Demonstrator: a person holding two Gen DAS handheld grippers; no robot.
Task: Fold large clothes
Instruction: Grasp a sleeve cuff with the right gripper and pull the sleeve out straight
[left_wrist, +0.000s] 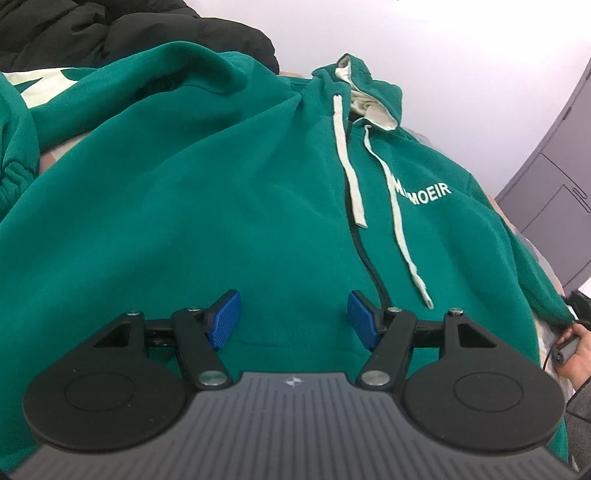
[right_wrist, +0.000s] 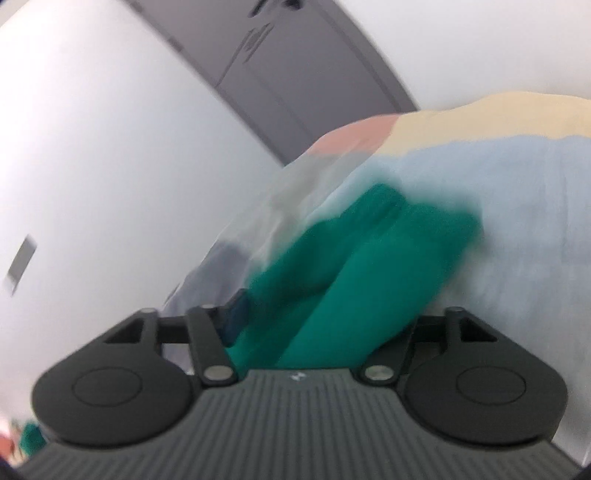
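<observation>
A green zip hoodie (left_wrist: 221, 192) with white drawstrings and white chest lettering lies front up, hood (left_wrist: 364, 86) at the far end. My left gripper (left_wrist: 293, 319) is open and empty, its blue pads (left_wrist: 225, 319) just above the hoodie's lower front. In the right wrist view, blurred by motion, green hoodie fabric (right_wrist: 351, 280) runs between the fingers of my right gripper (right_wrist: 317, 325); the fingertips are hidden by the cloth. In the left wrist view a hand with a dark gripper part (left_wrist: 570, 345) sits at the hoodie's right sleeve end.
A black garment (left_wrist: 110, 33) lies beyond the hoodie at the far left. The bed cover (right_wrist: 498, 206) is pale blue with yellow and pink bands. A grey cabinet (left_wrist: 554, 155) stands at the right. White wall behind.
</observation>
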